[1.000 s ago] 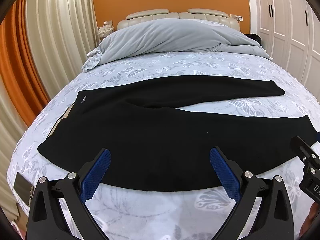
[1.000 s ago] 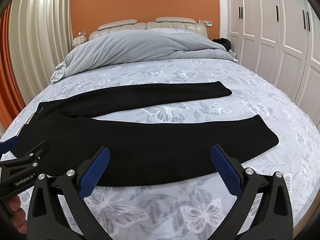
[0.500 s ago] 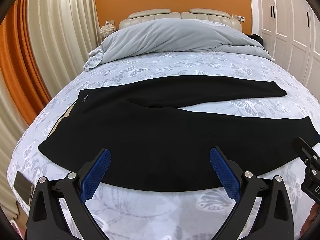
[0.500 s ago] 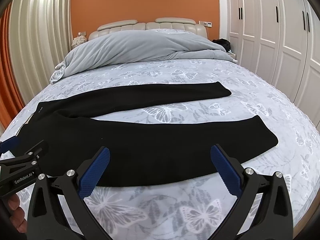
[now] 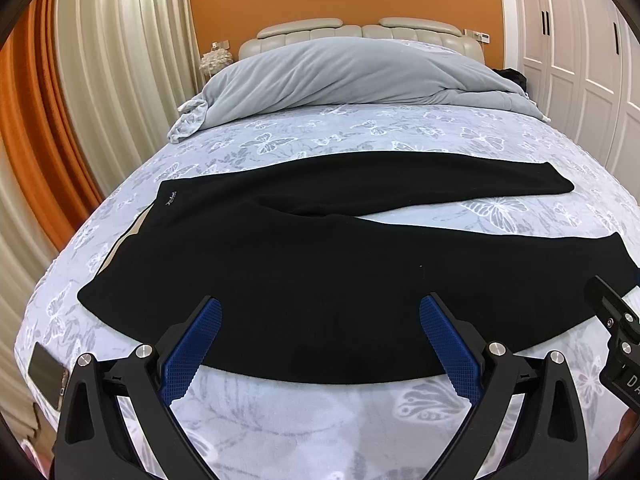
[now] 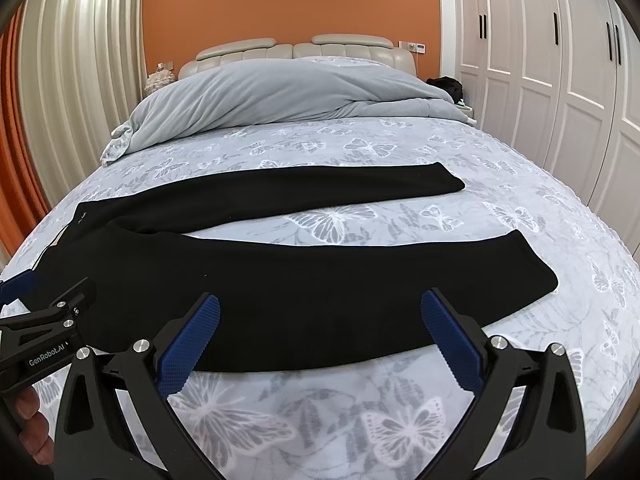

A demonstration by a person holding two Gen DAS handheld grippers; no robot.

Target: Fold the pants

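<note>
Over the last second almost nothing has shifted: the black pants (image 5: 320, 280) still lie unfolded across the bed (image 6: 400, 420) near its foot edge, both legs splayed, while left gripper (image 5: 320, 344) and right gripper (image 6: 320, 340) hover, fingers apart, so folding hasn't begun.

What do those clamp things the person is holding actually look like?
Each is a black plastic two-finger clamp. The left gripper and right gripper both have angular black arms with triangular cut-outs, silver round screws at the joints, and blue fingers with a knobbly grid texture. White lettering on the left one's side reads "GenRobot.AI". No cables show.
</note>
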